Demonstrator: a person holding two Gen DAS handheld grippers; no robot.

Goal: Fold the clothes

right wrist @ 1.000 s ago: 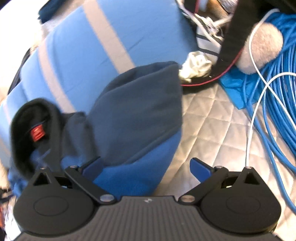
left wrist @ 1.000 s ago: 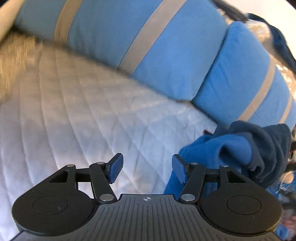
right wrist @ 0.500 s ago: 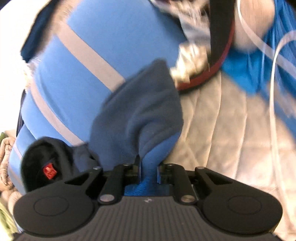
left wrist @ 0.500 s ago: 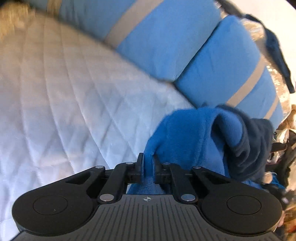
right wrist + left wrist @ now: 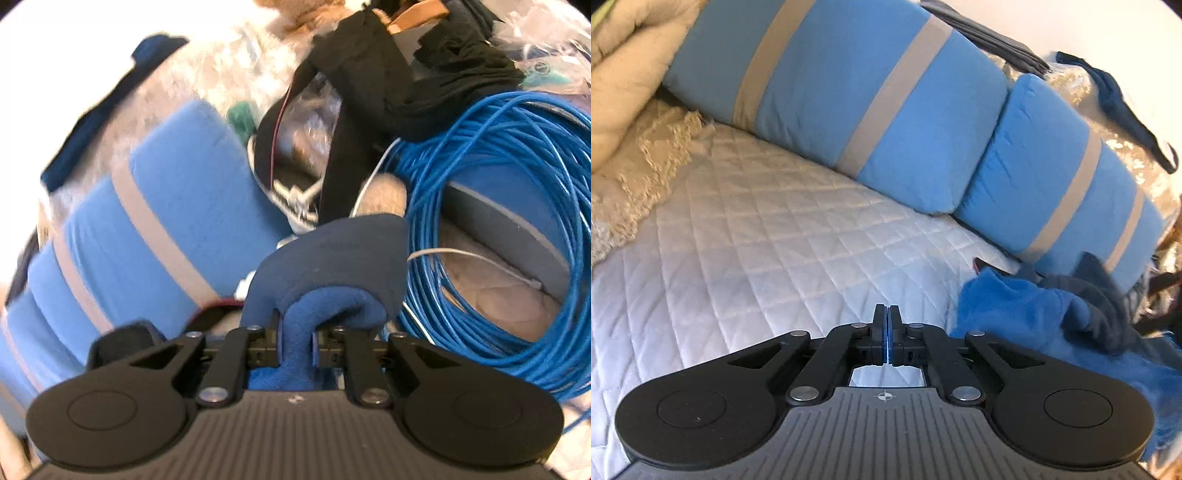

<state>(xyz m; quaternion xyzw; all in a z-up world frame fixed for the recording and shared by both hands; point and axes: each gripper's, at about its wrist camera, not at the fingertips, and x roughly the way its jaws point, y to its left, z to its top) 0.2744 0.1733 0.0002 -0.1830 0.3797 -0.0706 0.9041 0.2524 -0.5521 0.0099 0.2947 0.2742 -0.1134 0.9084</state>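
**Fleece garment pinched by right gripper; left gripper closed on nothing**

The left gripper is seen with its jaws pressed fully together, pad against pad, and no cloth is caught between them. It is held above a white quilted bed cover. The blue fleece garment lies crumpled to its right, on the cover and against the foot of two blue cushions with grey stripes. A cream fringed blanket is noted at the far left.

In the right wrist view, the right gripper is clamped on a fold of the same garment: bright blue fleece is squeezed between the pads, and a navy panel is draped over the fingertips. The jaws are opening slightly, yet the cloth is held. A coil of blue cable lies just beyond, to the right, with black clothing above it.
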